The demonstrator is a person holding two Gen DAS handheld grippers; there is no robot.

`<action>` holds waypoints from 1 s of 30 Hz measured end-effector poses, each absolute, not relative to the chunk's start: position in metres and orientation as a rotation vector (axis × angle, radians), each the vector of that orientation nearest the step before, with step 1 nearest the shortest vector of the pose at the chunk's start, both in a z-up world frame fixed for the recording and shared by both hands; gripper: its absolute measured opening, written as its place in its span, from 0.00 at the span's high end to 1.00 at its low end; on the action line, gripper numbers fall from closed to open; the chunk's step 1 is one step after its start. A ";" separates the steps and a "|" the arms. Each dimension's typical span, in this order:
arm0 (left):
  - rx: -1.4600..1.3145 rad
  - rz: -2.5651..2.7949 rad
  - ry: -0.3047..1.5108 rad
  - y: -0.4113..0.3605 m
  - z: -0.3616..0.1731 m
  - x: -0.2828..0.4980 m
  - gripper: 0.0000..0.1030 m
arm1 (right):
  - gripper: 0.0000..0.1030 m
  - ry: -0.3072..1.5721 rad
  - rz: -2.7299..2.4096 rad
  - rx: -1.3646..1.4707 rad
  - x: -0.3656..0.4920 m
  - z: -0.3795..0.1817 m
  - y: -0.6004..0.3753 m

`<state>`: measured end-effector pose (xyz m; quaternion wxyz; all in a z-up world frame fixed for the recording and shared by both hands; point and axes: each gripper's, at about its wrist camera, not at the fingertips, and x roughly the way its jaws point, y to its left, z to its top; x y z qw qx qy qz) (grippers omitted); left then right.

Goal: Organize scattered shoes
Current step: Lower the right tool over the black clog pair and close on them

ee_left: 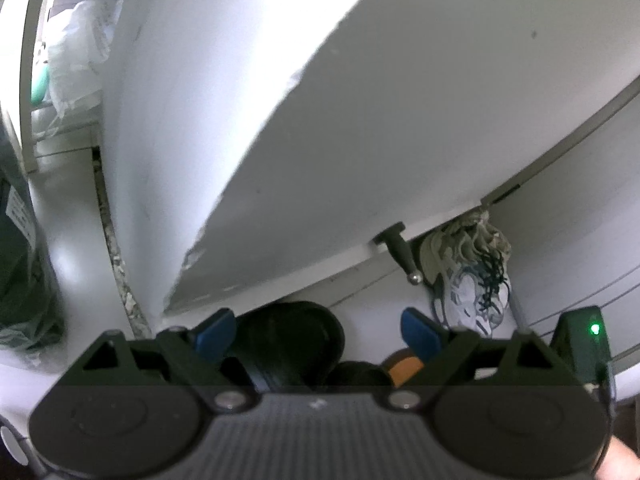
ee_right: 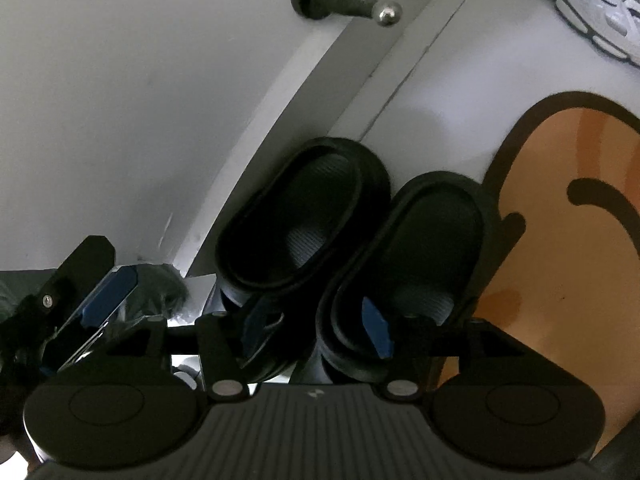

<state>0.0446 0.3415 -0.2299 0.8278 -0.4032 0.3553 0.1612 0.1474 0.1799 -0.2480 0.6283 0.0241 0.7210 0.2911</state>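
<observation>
Two black slippers lie side by side on the pale floor, the left slipper (ee_right: 304, 216) against the cabinet's base and the right slipper (ee_right: 424, 240) beside an orange mat (ee_right: 560, 260). My right gripper (ee_right: 316, 324) hangs over their near ends, open, its blue pads (ee_right: 376, 328) straddling the slippers' adjoining rims without pressing. In the left wrist view my left gripper (ee_left: 318, 332) stands wide open above a black slipper (ee_left: 288, 340), gripping nothing. A white and grey sneaker (ee_left: 476, 292) with dark laces lies further off by the cabinet.
A white cabinet door (ee_left: 360, 140) with a black, metal-tipped knob (ee_left: 400, 252) looms close ahead. White plastic bags (ee_left: 76, 52) sit on a shelf at the far left, and a dark bag (ee_left: 20, 272) lies at the left edge. One finger of the left gripper (ee_right: 108, 296) shows in the right view.
</observation>
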 end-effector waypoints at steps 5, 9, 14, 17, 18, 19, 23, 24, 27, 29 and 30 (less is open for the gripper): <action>-0.860 0.341 0.752 0.341 -0.230 0.045 0.11 | 0.43 1.653 0.634 0.052 0.151 -0.257 0.184; -0.832 0.384 0.741 0.344 -0.227 0.043 0.11 | 0.43 1.645 0.603 0.057 0.156 -0.268 0.191; -0.836 0.390 0.734 0.346 -0.226 0.042 0.11 | 0.44 1.680 0.566 0.129 0.156 -0.278 0.190; -0.843 0.384 0.736 0.346 -0.227 0.043 0.11 | 0.44 1.688 0.546 0.170 0.158 -0.282 0.190; -0.843 0.381 0.738 0.346 -0.228 0.043 0.11 | 0.44 1.685 0.542 0.162 0.158 -0.283 0.191; -0.844 0.379 0.739 0.347 -0.228 0.043 0.11 | 0.44 1.683 0.537 0.157 0.158 -0.285 0.192; -0.850 0.376 0.743 0.348 -0.229 0.044 0.11 | 0.44 1.691 0.508 0.153 0.157 -0.289 0.195; -0.853 0.375 0.741 0.348 -0.229 0.043 0.11 | 0.44 1.693 0.500 0.152 0.157 -0.290 0.195; -0.861 0.373 0.739 0.350 -0.229 0.043 0.11 | 0.44 1.699 0.476 0.144 0.157 -0.293 0.198; -0.867 0.369 0.736 0.350 -0.229 0.042 0.11 | 0.45 1.697 0.464 0.122 0.155 -0.294 0.202; -0.871 0.366 0.733 0.350 -0.229 0.041 0.11 | 0.45 1.695 0.458 0.112 0.155 -0.294 0.204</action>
